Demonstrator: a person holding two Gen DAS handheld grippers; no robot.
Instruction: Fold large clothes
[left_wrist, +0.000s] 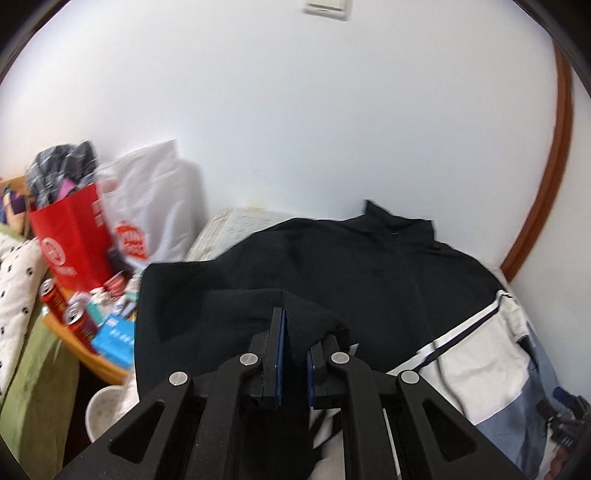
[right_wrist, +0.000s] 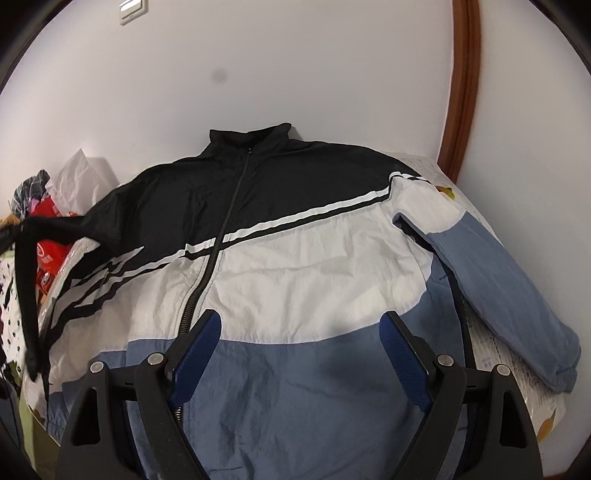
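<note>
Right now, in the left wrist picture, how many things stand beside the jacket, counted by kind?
Red cans: 2
Red paper bag: 1
White plastic bag: 1
Blue box: 1
Total: 5

place: lived-in home bedroom | left of frame: red paper shopping bag (left_wrist: 70, 236) stuffed with clothes, white plastic carrier bag (left_wrist: 147, 206), red drink cans (left_wrist: 64, 308) | top: white wall switch (left_wrist: 327, 8) | right edge: brown wooden door frame (left_wrist: 554, 166) | bottom left: white dotted quilt (left_wrist: 16, 288)
</note>
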